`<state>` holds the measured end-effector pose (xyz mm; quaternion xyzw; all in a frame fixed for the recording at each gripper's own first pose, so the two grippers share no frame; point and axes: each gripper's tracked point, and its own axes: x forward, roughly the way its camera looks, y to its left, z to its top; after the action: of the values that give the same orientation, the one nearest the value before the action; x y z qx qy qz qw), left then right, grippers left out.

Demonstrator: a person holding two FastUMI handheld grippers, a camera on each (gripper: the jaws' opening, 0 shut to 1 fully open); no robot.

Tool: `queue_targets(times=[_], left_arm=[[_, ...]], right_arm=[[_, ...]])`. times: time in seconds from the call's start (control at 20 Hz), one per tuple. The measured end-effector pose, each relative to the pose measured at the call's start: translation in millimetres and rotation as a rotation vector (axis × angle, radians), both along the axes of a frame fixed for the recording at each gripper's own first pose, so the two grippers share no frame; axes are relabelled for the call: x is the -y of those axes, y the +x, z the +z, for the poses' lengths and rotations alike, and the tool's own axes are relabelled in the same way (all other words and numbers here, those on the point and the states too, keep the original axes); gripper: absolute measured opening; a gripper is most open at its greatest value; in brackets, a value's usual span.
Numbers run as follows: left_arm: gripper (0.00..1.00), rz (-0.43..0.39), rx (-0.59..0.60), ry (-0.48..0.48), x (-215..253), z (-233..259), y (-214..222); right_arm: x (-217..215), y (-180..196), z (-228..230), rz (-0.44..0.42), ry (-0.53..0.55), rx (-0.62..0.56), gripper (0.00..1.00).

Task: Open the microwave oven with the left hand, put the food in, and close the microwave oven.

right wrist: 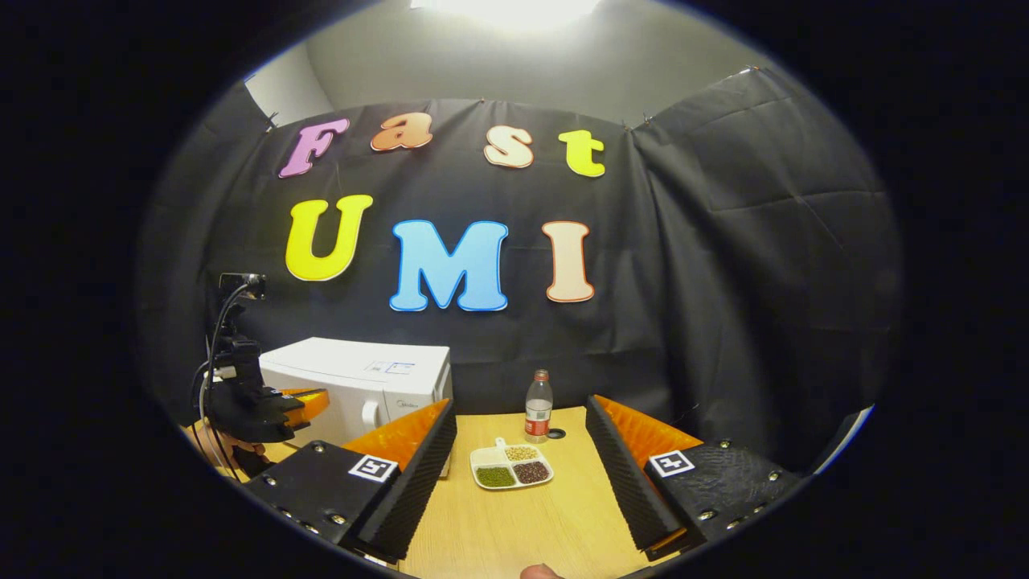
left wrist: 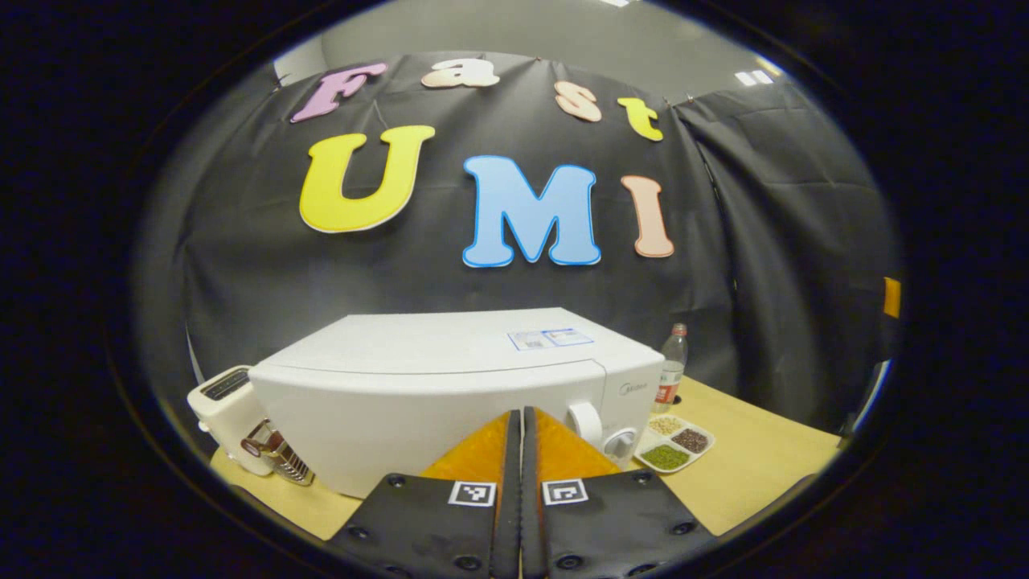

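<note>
In the left gripper view, a cream toaster (left wrist: 223, 418) stands at the far left of the wooden table (left wrist: 748, 466), with a shiny metal object (left wrist: 277, 454) just beside it, too blurred to name. Right of these sits the white microwave oven (left wrist: 434, 386), its door closed and two round knobs (left wrist: 591, 422) on the right part of its front. The left gripper (left wrist: 521, 418) sits low in the middle, in front of the oven's face – its two fingers are pressed together with barely a slit between them and nothing held. Further right, a divided white dish of food (left wrist: 674, 446) lies on the table near the oven's right corner, holding pale, dark and green portions in separate compartments. Behind the dish stands a clear plastic bottle (left wrist: 671, 370) with a red label, upright, near the cloth wall.

In the right gripper view, the left gripper (right wrist: 301, 402) shows at the far left, in front of the microwave oven (right wrist: 362, 386), with a hand (right wrist: 213, 446) beneath it. The right gripper (right wrist: 521, 450) hangs over the table (right wrist: 514, 531) with its fingers spread wide – empty. Between the fingers, farther off, lies the dish of food (right wrist: 510, 466), and just behind it the bottle (right wrist: 538, 406).
</note>
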<state>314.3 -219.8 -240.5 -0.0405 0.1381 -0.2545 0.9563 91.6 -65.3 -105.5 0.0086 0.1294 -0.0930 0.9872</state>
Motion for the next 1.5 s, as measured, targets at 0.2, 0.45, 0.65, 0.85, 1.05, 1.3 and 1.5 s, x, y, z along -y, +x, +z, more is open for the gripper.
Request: queue_targets(times=[0.2, 0.45, 0.65, 0.85, 1.05, 1.3, 1.5], left_arm=[[0.07, 0.068, 0.094, 0.009, -32, 58, -46], [0.07, 0.149, 0.148, 0.024, -64, 105, -109], [0.07, 0.214, 0.163, 0.02, -87, 134, -157], [0.07, 0.235, 0.19, 0.006, -103, 158, -199], [0.07, 0.228, 0.196, 0.003, -118, 168, -233], [0.73, 0.239, 0.202, 0.007, -147, 169, -254], [1.0, 0.261, 0.215, 0.007, -171, 170, -261]], right_arm=[[-5, -16, 20, 0.078, 0.014, 0.041, 0.98], [-9, -46, 37, 0.146, 0.045, 0.09, 0.98], [-11, -70, 43, 0.186, 0.062, 0.103, 0.98], [-13, -86, 52, 0.188, 0.077, 0.123, 0.98], [-24, -93, 55, 0.184, 0.09, 0.127, 0.98], [-42, -96, 64, 0.17, 0.094, 0.143, 0.98], [-61, -100, 70, 0.173, 0.081, 0.158, 0.98]])
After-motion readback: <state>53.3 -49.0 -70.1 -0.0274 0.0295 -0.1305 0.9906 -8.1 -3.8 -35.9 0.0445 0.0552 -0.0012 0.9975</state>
